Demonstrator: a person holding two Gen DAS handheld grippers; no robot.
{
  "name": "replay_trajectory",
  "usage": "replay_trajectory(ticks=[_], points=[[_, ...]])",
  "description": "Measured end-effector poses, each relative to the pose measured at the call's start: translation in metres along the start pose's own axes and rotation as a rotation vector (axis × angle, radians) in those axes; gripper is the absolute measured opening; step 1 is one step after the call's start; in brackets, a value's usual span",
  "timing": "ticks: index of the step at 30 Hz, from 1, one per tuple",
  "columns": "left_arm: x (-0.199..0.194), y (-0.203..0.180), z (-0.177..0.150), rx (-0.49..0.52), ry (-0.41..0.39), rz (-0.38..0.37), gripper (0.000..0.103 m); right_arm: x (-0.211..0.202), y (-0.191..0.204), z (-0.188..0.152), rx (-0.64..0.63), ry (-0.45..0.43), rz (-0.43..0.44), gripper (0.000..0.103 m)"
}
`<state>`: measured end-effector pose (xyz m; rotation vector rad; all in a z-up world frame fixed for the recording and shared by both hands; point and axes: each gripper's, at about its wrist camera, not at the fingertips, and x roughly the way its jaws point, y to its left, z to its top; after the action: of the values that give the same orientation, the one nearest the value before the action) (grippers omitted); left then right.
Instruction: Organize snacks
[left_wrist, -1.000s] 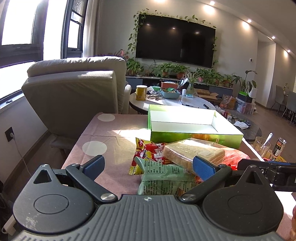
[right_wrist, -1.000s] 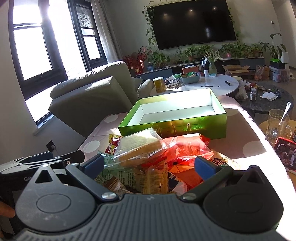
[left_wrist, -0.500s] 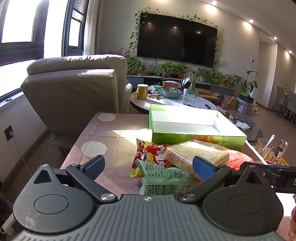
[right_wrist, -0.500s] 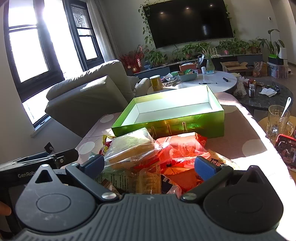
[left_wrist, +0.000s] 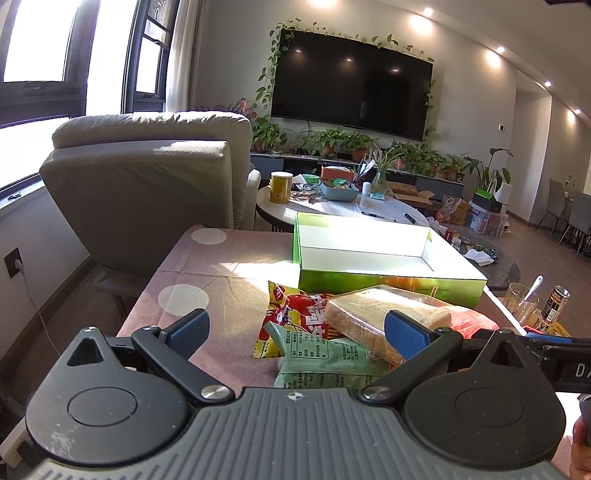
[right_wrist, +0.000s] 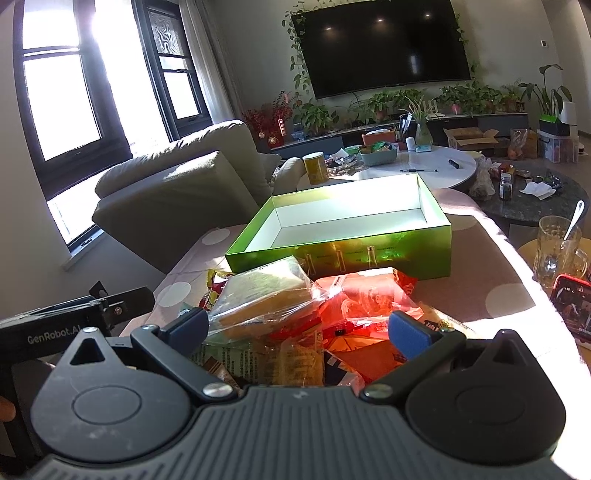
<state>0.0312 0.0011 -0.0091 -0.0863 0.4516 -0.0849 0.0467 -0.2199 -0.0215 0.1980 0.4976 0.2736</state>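
lower snack packets (right_wrist: 280, 363) hidden, phone (right_wrist: 573, 308) cropped

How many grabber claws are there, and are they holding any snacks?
2. The left gripper hangs open over the snack pile's left side; the right gripper hangs open over the middle of the pile. Neither holds a snack.

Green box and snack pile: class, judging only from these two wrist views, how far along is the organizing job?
Barely begun. Done: nothing; the green box shows only its bare white inside. In hand: nothing; the left gripper and right gripper are both open above the snack pile. Left: every packet, including the clear-wrapped bread, lies on the table before the box.
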Motion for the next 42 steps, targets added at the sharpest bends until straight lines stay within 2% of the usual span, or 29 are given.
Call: replay_trajectory(ticks=[11, 15, 20, 22, 27, 31, 32, 37, 42], points=[[0.006, 0.0, 0.006, 0.006, 0.011, -0.01, 0.101, -0.001, -0.008, 0.014, -0.006, -0.008, 0.007, 0.075], [0.013, 0.007, 0.009, -0.041, 0.035, -0.034, 0.096, 0.001, -0.022, 0.026, 0.028, -0.007, 0.009, 0.074], [0.025, 0.007, 0.012, -0.062, 0.072, -0.077, 0.09, 0.015, -0.03, 0.04, 0.072, 0.049, 0.061, 0.074], [0.033, 0.005, 0.014, -0.066, 0.095, -0.1, 0.084, 0.027, -0.033, 0.044, 0.079, 0.08, 0.085, 0.074], [0.052, -0.007, 0.017, -0.073, 0.158, -0.19, 0.083, 0.059, -0.032, 0.059, 0.069, 0.166, 0.127, 0.074], [0.072, -0.019, 0.015, -0.033, 0.207, -0.22, 0.065, 0.085, -0.033, 0.068, 0.076, 0.244, 0.142, 0.072], [0.075, -0.02, 0.013, -0.035, 0.221, -0.231, 0.064, 0.089, -0.033, 0.067, 0.079, 0.263, 0.154, 0.072], [0.087, -0.018, 0.013, -0.063, 0.26, -0.267, 0.063, 0.098, -0.032, 0.061, 0.075, 0.319, 0.195, 0.068], [0.104, -0.016, 0.015, -0.1, 0.304, -0.316, 0.064, 0.108, -0.029, 0.064, 0.032, 0.338, 0.209, 0.067]])
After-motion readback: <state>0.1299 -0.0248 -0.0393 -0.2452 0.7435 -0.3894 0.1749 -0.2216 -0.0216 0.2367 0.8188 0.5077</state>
